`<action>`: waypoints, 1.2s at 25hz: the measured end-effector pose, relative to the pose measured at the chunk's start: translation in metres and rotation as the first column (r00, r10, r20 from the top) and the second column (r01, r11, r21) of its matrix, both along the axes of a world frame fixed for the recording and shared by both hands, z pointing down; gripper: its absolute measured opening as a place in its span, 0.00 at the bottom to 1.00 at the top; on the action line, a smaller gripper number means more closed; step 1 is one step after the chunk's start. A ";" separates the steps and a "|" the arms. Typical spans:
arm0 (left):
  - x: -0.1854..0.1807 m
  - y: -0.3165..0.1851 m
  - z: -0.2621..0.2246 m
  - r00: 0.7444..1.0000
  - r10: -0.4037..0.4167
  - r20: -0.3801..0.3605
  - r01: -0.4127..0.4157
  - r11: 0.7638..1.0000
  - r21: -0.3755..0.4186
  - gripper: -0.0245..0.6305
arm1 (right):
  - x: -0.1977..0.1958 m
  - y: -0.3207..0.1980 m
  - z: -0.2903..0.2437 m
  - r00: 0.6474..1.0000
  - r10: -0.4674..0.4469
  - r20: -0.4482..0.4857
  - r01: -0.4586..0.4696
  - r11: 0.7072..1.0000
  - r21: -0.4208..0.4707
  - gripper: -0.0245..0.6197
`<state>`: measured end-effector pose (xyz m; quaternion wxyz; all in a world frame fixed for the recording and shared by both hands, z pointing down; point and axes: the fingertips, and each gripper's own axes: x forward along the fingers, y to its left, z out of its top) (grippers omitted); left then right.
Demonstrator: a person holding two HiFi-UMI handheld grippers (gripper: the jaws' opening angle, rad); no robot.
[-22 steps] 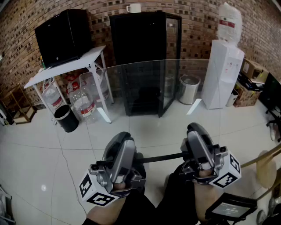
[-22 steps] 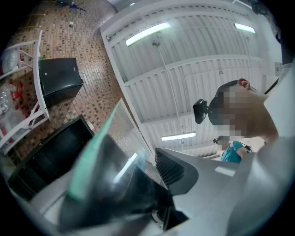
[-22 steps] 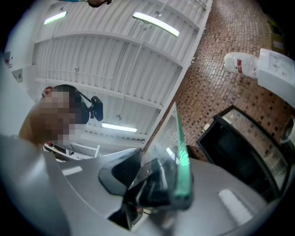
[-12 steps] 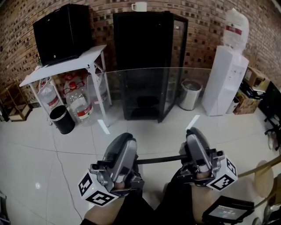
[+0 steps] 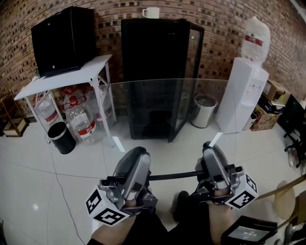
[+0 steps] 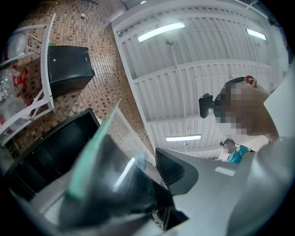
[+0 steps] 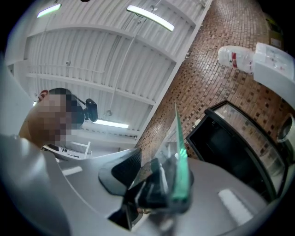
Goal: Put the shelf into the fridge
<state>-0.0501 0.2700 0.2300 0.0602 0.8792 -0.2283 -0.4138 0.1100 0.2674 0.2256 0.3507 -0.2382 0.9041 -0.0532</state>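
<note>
Here the shelf [image 5: 162,125], a clear glass pane, is in the air in front of the person, held at its near edge by both grippers. Its long axis runs left to right, from one gripper to the other. The pane slopes upward away from the person, and its far edge faces the fridge [image 5: 153,72] but stops short of it.

The left gripper [image 5: 137,157] pinches the near edge towards the left end. In the left gripper view the pane's green-tinted edge [image 6: 92,152] sits between the closed jaws. The right gripper [image 5: 210,152] clamps the same edge towards the right end, and the right gripper view shows the green edge [image 7: 180,152] caught between its jaws too. A dark strip [image 5: 173,175] runs along the near edge between the grippers.

The fridge is black and stands against the far brick wall, with its glass door [image 5: 189,81] swung open on the right. A cup [image 5: 151,12] sits on top of it. To the left is a white table [image 5: 71,76] bearing a black box [image 5: 62,40], with water bottles [image 5: 79,119] under it and a black bin [image 5: 61,138] beside them. To the right stand a steel bin [image 5: 203,110] and a water dispenser [image 5: 244,91].
</note>
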 end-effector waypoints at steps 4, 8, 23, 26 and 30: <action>0.006 -0.017 0.001 1.000 0.013 0.002 -0.013 1.000 -0.019 0.15 | 0.006 -0.014 0.002 1.000 0.016 0.005 -0.016 1.000 -0.022 0.17; 0.016 -0.027 0.006 1.000 -0.001 0.019 0.002 0.999 -0.036 0.15 | 0.016 -0.028 0.009 1.000 -0.001 0.018 0.002 0.999 -0.039 0.17; 0.045 -0.066 0.001 0.998 -0.002 0.068 0.005 0.999 -0.041 0.15 | 0.042 -0.068 0.011 0.998 -0.016 0.062 0.019 0.999 -0.044 0.17; 0.044 -0.088 0.005 0.997 0.006 0.074 -0.003 0.999 -0.045 0.15 | 0.043 -0.087 0.015 0.998 -0.012 0.066 0.015 0.999 -0.051 0.17; 0.025 -0.114 0.015 0.998 -0.002 0.067 0.008 0.996 -0.092 0.15 | 0.024 -0.115 0.024 0.998 -0.015 0.064 0.021 0.996 -0.088 0.17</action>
